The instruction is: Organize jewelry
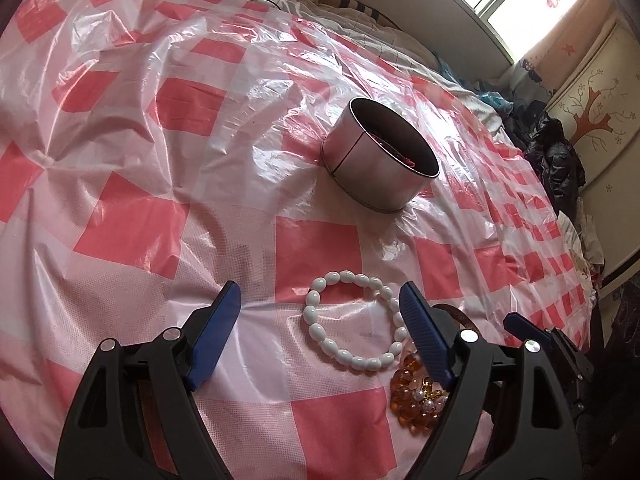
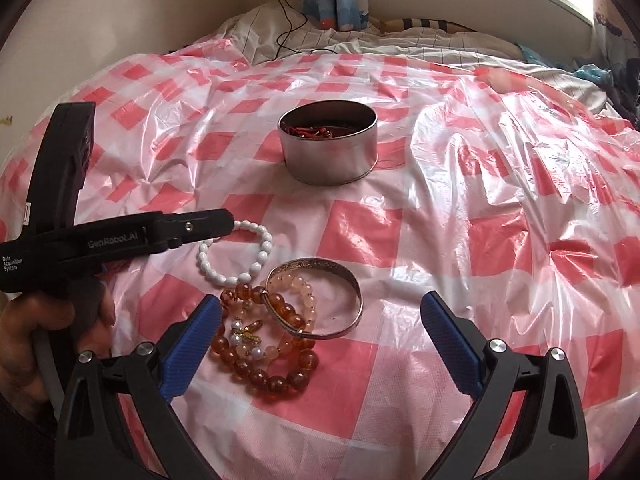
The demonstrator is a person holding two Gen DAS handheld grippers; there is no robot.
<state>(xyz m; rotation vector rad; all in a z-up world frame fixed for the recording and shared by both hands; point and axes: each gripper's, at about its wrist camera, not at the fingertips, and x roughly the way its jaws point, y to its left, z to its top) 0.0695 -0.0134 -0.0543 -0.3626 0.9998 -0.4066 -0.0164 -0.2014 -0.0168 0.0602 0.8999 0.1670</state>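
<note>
A white bead bracelet (image 1: 352, 322) lies flat on the pink checked plastic sheet, between the open fingers of my left gripper (image 1: 320, 300); it also shows in the right wrist view (image 2: 240, 256). Beside it lie amber bead bracelets (image 2: 272, 348), a pale pink bead bracelet (image 2: 304, 292) and a metal bangle (image 2: 320, 296); the amber beads show in the left wrist view (image 1: 416, 400). My right gripper (image 2: 320, 312) is open and empty, hovering over this pile. A round metal tin (image 2: 328, 144) farther back holds red jewelry; it also shows in the left wrist view (image 1: 380, 156).
The plastic sheet (image 2: 480, 220) covers a bed and is wrinkled. Striped bedding (image 2: 360, 44) and a black cable (image 2: 288, 24) lie at the head of the bed. Dark clothes (image 1: 560, 160) are piled by a cabinet at the bed's right side.
</note>
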